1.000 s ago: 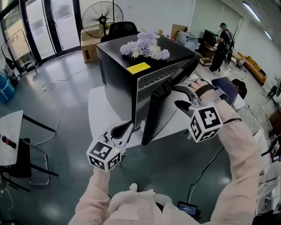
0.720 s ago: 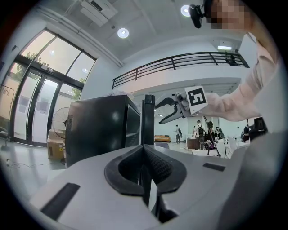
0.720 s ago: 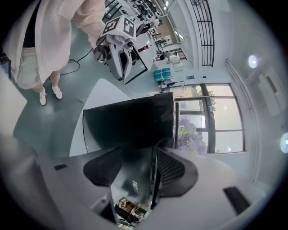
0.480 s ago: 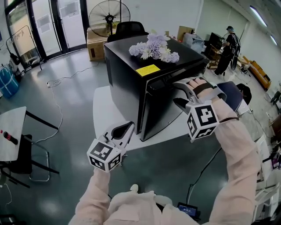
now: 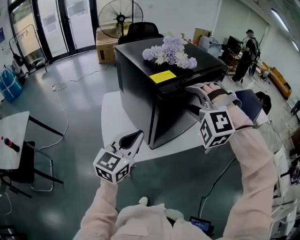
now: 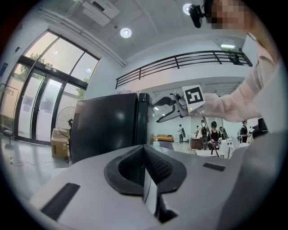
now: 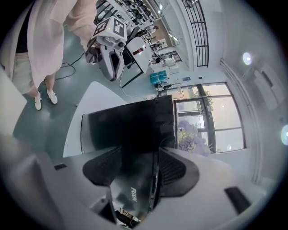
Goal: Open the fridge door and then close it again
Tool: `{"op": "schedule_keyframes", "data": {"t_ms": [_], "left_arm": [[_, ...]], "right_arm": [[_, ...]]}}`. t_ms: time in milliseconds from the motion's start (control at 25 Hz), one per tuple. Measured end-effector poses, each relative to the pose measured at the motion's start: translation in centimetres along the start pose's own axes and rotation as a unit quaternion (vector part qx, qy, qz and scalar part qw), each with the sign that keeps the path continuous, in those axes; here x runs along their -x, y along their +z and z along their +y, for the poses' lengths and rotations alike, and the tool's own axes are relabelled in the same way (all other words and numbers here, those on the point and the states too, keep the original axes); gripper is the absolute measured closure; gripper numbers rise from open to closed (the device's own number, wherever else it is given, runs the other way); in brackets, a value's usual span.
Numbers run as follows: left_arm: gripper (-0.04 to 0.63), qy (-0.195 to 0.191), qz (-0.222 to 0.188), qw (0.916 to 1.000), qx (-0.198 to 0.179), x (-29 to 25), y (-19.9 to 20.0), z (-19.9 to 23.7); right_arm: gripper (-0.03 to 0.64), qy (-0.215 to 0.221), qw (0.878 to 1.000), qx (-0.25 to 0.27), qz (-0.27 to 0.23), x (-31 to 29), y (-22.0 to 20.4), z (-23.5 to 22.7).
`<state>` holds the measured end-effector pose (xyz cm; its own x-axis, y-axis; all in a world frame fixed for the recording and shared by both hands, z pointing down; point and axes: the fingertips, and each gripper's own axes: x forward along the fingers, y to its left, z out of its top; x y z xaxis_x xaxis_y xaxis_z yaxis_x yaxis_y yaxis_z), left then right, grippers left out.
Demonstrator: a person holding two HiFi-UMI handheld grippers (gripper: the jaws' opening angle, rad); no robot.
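A black mini fridge (image 5: 140, 70) stands on a low white table (image 5: 112, 117), with a yellow sticker (image 5: 162, 76) on its top. Its door (image 5: 171, 119) lies almost flush against the body. My right gripper (image 5: 191, 101) is at the door's upper edge, jaws apart, one over the top and one against the front. In the right gripper view the dark door edge (image 7: 135, 148) runs between the spread pads of the right gripper (image 7: 144, 175). My left gripper (image 5: 139, 134) hangs low before the table's front corner, shut and empty, its pads together in the left gripper (image 6: 145, 179) view.
Pale purple flowers (image 5: 171, 50) lie on the fridge top. Behind it are a dark chair (image 5: 143, 29), a cardboard box (image 5: 105, 44) and a standing fan (image 5: 121, 11). A cable (image 5: 61, 108) trails over the floor, a small table (image 5: 11, 140) stands left, a person (image 5: 247, 47) far right.
The door, wide open a second ago, has swung in against the fridge body. My right gripper followed it inward at the top edge. The left gripper has stayed in place.
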<state>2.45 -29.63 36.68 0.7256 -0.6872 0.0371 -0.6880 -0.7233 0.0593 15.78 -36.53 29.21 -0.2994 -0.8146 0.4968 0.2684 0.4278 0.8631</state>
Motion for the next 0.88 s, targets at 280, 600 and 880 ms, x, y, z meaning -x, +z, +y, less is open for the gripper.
{"op": "schedule_keyframes", "data": {"t_ms": [280, 600, 880], "left_arm": [[0.584, 0.000, -0.004, 1.0000, 0.001, -0.1, 0.3, -0.2], [0.584, 0.001, -0.011, 0.9999, 0.006, 0.6, 0.5, -1.2], [0.584, -0.002, -0.012, 0.9999, 0.007, 1.3, 0.4, -2.9]], "right_arm": [[0.362, -0.016, 1.000, -0.013, -0.008, 0.0, 0.0, -0.1], [0.346, -0.072, 0.989, -0.116, -0.050, 0.8, 0.5, -0.7], [0.345, -0.120, 0.950, -0.265, -0.117, 4.2, -0.2, -1.0]]}}
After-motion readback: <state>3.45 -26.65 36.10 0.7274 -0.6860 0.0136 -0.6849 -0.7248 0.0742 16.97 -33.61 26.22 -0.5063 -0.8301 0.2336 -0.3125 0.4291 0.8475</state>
